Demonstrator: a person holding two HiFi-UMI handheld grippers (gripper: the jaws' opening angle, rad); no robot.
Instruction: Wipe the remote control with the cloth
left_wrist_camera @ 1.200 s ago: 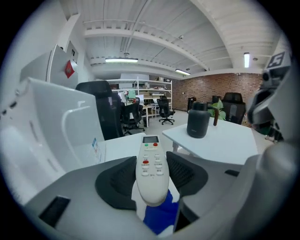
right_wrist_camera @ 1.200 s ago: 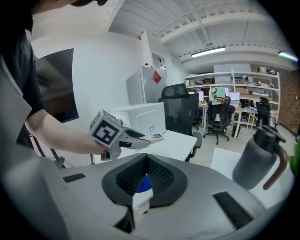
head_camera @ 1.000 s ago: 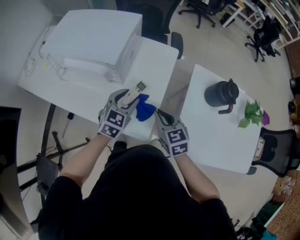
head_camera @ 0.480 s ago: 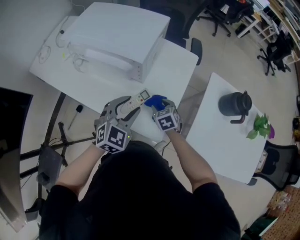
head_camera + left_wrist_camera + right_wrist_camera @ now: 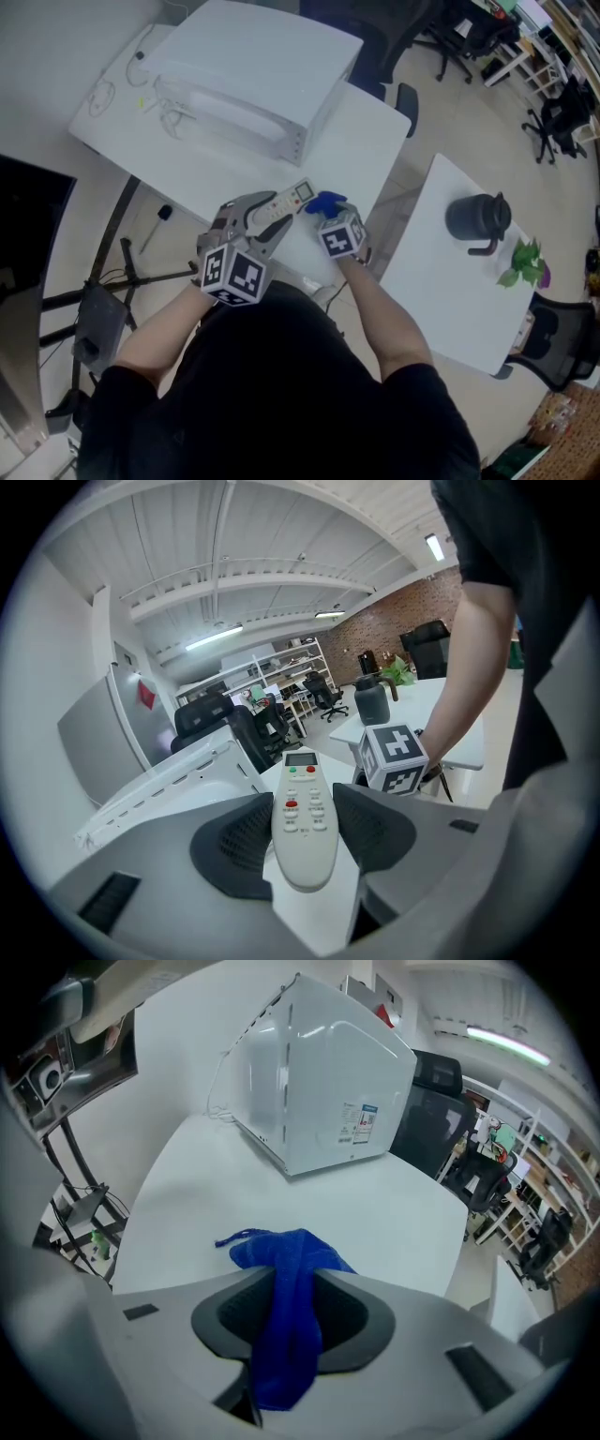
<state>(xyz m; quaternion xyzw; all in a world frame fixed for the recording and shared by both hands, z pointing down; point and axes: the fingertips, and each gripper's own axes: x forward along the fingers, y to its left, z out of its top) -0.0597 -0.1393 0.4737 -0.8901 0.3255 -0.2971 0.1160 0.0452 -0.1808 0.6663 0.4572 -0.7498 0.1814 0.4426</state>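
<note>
Now the left claw (image 5: 305, 829) clamps the remote control (image 5: 302, 808), keypad up, over the surface (image 5: 281, 1194), while the right claw (image 5: 292, 1314), jaws just closing, pinches the bunched blue cloth (image 5: 289, 1335) nearby; wiping seems about to begin, needing the cloth drawn across the keys.

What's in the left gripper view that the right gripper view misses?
Left only: the remote control, clamped in the left claw, plus a dark jug and a plant beyond. Right only: the blue cloth between the pads of the right claw, which has just been closing. Both: the white box, the white table under it, and black office chairs.
</note>
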